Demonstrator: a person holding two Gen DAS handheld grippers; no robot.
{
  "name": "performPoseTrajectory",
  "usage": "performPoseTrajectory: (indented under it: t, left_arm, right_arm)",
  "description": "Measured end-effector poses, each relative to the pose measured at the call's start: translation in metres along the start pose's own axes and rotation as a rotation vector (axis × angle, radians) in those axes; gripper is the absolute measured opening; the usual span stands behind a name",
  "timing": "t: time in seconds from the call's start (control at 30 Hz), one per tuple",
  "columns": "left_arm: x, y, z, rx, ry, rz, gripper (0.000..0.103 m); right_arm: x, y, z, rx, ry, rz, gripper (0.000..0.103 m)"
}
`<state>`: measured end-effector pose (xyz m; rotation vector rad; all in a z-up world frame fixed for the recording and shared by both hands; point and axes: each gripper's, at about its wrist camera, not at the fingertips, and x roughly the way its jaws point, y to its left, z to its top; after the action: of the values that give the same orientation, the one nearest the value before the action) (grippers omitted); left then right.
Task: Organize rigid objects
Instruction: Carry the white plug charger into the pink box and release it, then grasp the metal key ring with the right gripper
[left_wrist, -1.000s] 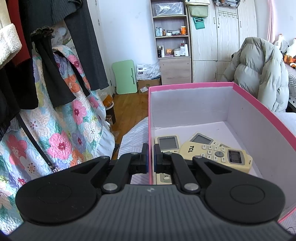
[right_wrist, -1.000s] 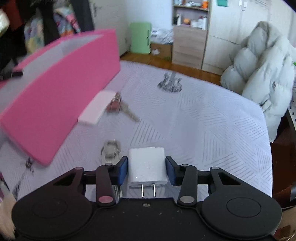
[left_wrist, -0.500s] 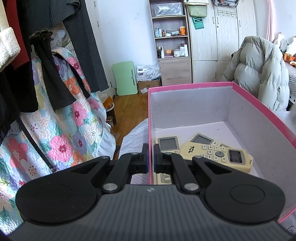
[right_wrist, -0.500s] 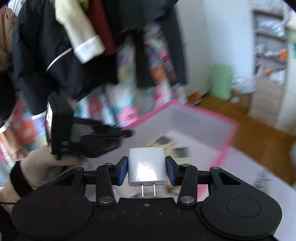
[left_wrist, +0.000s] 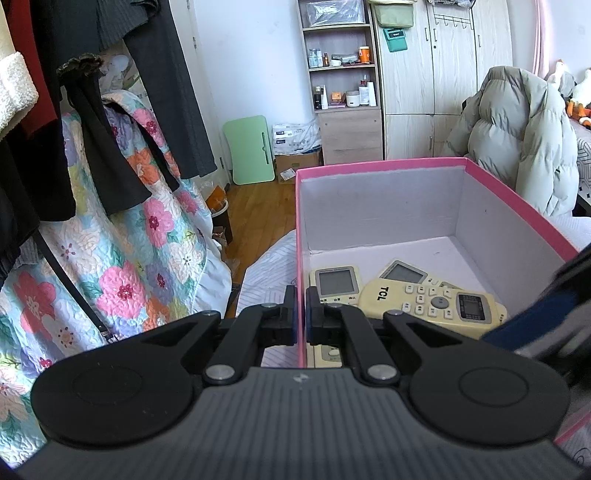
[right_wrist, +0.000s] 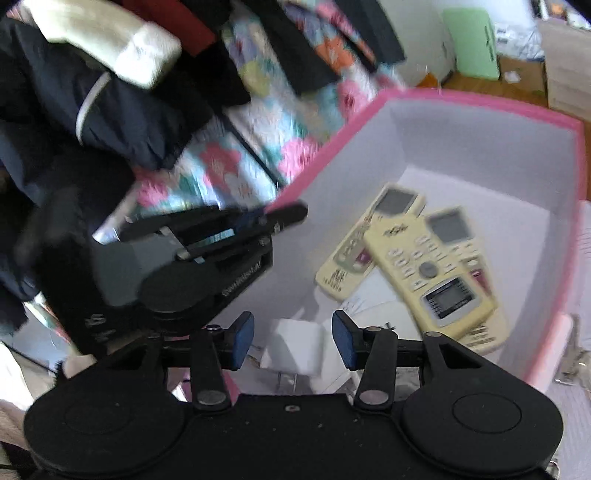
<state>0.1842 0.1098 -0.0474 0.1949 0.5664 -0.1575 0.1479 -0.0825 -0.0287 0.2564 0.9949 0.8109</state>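
The white charger (right_wrist: 293, 347), a square plug block with two prongs pointing back toward the camera, sits between the blue pads of the right gripper (right_wrist: 293, 341) with a clear gap on each side; the jaws have just been opening and no pad presses on it. It appears low inside the pink box (right_wrist: 461, 101), at the near end of the box floor, though the blur does not show whether it rests there or is still in the air. Ahead and to the right of the right gripper, on the same floor, lie the cream remote controls (right_wrist: 428, 266), one marked TCL lying crosswise over the others. The left gripper (left_wrist: 301, 317) has its jaws closed narrow on the near left wall of the box, one finger outside and one inside, the pink edge clamped between them; from the right wrist view it shows to the left of the right gripper, its tip on the box rim. In the left wrist view the right gripper enters as a dark blurred shape at the right edge. Beyond the box hang dark coats (left_wrist: 159, 85) and a floral quilt (left_wrist: 122, 266), to the left gripper's left.
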Motion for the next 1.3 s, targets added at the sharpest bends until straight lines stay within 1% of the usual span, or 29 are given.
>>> performPoseTrajectory:
  t: [0.07,0.1,0.13,0.2,0.27,0.37,0.43,0.5,0.6,0.67,0.73,0.8,0.87,0.9,0.93,1.0,1.03,1.07,1.1,1.13,1.2,1.3]
  left_arm:
    - [0.0,0.001,0.0,-0.002,0.004,-0.002,0.003]
    - [0.001,0.001,0.001,-0.002,0.004,-0.003,0.003]
    - [0.001,0.001,0.0,-0.001,0.005,-0.001,0.003]
    - [0.001,0.001,0.0,0.001,0.005,0.002,0.003]
    - [0.0,0.001,0.0,0.001,0.008,0.0,0.003]
    - [0.0,0.0,0.0,0.003,0.01,0.004,0.004]
    - [0.001,0.001,0.001,0.01,0.017,0.013,0.004]
    - [0.001,0.002,0.001,0.015,0.02,0.018,0.004]
    - [0.0,0.003,0.0,0.014,0.02,0.017,0.004]
    - [0.0,0.002,0.001,0.012,0.021,0.019,0.004]
    - [0.0,0.0,0.001,0.01,0.022,0.027,0.005]
    - [0.001,-0.003,0.001,0.023,0.024,0.043,0.005]
    - [0.001,-0.003,0.001,0.024,0.026,0.043,0.005]
    - [0.001,-0.004,0.001,0.029,0.026,0.045,0.005]
    - [0.001,-0.004,0.001,0.033,0.027,0.046,0.006]
    - [0.001,-0.005,0.001,0.032,0.026,0.044,0.006]
    - [0.001,-0.005,0.001,0.032,0.027,0.044,0.006]
    - [0.002,-0.005,0.001,0.033,0.026,0.043,0.006]
    - [0.002,-0.005,0.001,0.034,0.026,0.041,0.006]
    - [0.001,-0.005,0.0,0.034,0.025,0.039,0.005]
    - [0.001,-0.003,0.0,0.028,0.024,0.034,0.005]
    - [0.001,-0.002,0.0,0.025,0.022,0.03,0.005]
  right_arm:
    - [-0.027,0.0,-0.007,-0.015,-0.067,-0.002,0.055]
    - [-0.042,-0.001,-0.012,-0.028,-0.103,-0.004,0.06]
    - [-0.058,-0.001,-0.019,-0.046,-0.138,-0.013,0.071]
    - [-0.084,-0.005,-0.039,-0.095,-0.213,-0.055,0.082]
    - [-0.101,-0.017,-0.059,-0.088,-0.265,-0.103,0.082]
    - [-0.11,-0.041,-0.09,-0.014,-0.277,-0.159,0.082]
    - [-0.107,-0.051,-0.11,0.004,-0.262,-0.24,0.081]
    - [-0.1,-0.058,-0.125,-0.014,-0.241,-0.326,0.077]
    - [-0.089,-0.068,-0.14,-0.058,-0.203,-0.451,0.077]
    - [-0.083,-0.073,-0.144,-0.097,-0.187,-0.492,0.076]
    - [-0.076,-0.078,-0.144,-0.114,-0.169,-0.502,0.073]
    - [-0.063,-0.08,-0.14,-0.103,-0.122,-0.492,0.07]
    - [-0.056,-0.078,-0.142,-0.11,-0.131,-0.523,0.054]
    - [-0.056,-0.073,-0.142,-0.131,-0.136,-0.552,0.033]
    - [-0.057,-0.072,-0.141,-0.129,-0.139,-0.545,0.028]
    - [-0.058,-0.074,-0.141,-0.098,-0.143,-0.518,0.027]
    - [-0.06,-0.073,-0.141,-0.103,-0.159,-0.53,0.025]
    - [-0.061,-0.072,-0.142,-0.107,-0.182,-0.542,0.019]
    - [-0.066,-0.071,-0.141,-0.097,-0.208,-0.535,0.005]
    - [-0.073,-0.07,-0.14,-0.078,-0.238,-0.51,0.004]
    - [-0.085,-0.07,-0.135,-0.053,-0.263,-0.47,0.003]
    - [-0.097,-0.066,-0.126,-0.049,-0.313,-0.473,0.003]
